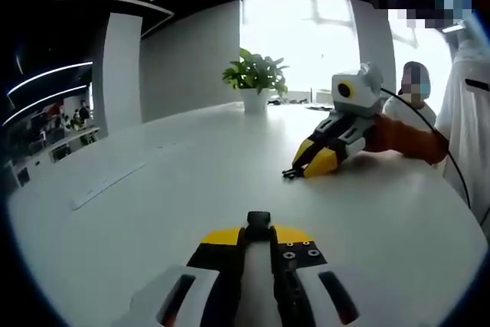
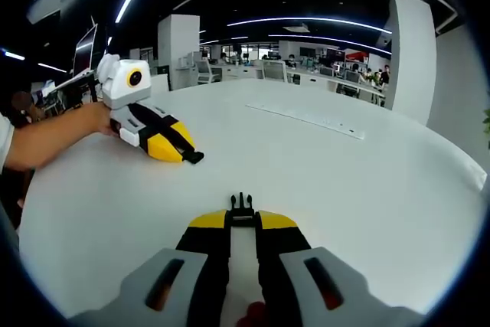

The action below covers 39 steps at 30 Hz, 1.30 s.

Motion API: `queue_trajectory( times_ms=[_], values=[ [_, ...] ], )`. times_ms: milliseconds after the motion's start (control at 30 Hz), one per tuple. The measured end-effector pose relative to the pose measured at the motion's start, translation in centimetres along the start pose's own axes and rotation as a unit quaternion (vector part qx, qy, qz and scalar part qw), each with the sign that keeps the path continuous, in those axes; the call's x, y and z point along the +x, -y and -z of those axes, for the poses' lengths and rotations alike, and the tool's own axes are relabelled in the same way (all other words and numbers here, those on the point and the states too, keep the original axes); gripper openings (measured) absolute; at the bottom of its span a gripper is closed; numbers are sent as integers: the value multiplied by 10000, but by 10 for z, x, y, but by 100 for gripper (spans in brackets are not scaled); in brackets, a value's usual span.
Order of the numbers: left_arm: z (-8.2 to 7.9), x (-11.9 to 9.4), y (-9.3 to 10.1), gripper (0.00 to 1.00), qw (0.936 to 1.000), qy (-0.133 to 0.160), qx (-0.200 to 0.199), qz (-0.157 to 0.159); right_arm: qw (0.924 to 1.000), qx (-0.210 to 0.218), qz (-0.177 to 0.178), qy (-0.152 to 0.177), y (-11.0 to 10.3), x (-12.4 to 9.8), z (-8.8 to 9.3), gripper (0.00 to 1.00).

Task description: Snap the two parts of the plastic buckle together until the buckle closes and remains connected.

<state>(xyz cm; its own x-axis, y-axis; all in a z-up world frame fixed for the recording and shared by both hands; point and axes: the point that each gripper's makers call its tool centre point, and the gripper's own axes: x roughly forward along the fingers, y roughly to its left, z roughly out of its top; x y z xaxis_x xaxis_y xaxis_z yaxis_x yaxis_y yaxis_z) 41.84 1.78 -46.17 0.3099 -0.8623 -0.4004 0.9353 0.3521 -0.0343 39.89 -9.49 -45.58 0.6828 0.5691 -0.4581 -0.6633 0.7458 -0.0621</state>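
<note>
The left gripper has its fingers clamped on a black buckle part at their tips, low over the white counter. The right gripper likewise pinches the pronged buckle half, well apart from the other.

My left gripper: low on the wide white round table, jaws closed on the small black socket half of the plastic buckle at their tips.
My right gripper: also down at the table, clamping the small black pronged half of the plastic buckle.
Between them: bare tabletop; the two halves sit well apart, each gripper facing the other across it.
Far edge: green leafy plant in a white pot, behind the right gripper in the left gripper view.
</note>
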Motion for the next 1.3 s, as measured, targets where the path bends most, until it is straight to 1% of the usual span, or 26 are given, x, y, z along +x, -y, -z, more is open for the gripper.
queue_trajectory(
  times_ms=[167, 333, 500, 833, 967, 1133, 1233, 1300],
  values=[
    [0, 0, 0, 13, 10000, 5, 18, -7, 10000, -10, -27, 26, -1, -1, -1, 13],
    [0, 0, 0, 13, 9999, 75, 62, -43, 10000, -22, -61, 58, -1, -2, -2, 13],
    [0, -1, 0, 13, 9999, 104, 1, -47, 9999, -1, -65, 95, -1, -3, -2, 13],
    [0, -2, 0, 12, 9999, 112, 74, -99, 9999, 0, -85, 119, -1, -5, -2, 13],
    [1, -3, 7, 12, 9999, 72, 105, -44, 9998, 1, -127, 150, -4, -7, -2, 13],
    [1, -4, 13, 12, 9999, 100, 132, -6, 9996, 84, -200, 193, -6, -9, -2, 13],
    [-3, -6, 19, 12, 9998, 186, 74, 22, 9994, 126, -237, 210, -5, -9, -2, 13],
    [-2, -7, 23, 12, 9998, 156, 101, 35, 9993, 165, -239, 216, -5, -12, -2, 13]
  ],
)
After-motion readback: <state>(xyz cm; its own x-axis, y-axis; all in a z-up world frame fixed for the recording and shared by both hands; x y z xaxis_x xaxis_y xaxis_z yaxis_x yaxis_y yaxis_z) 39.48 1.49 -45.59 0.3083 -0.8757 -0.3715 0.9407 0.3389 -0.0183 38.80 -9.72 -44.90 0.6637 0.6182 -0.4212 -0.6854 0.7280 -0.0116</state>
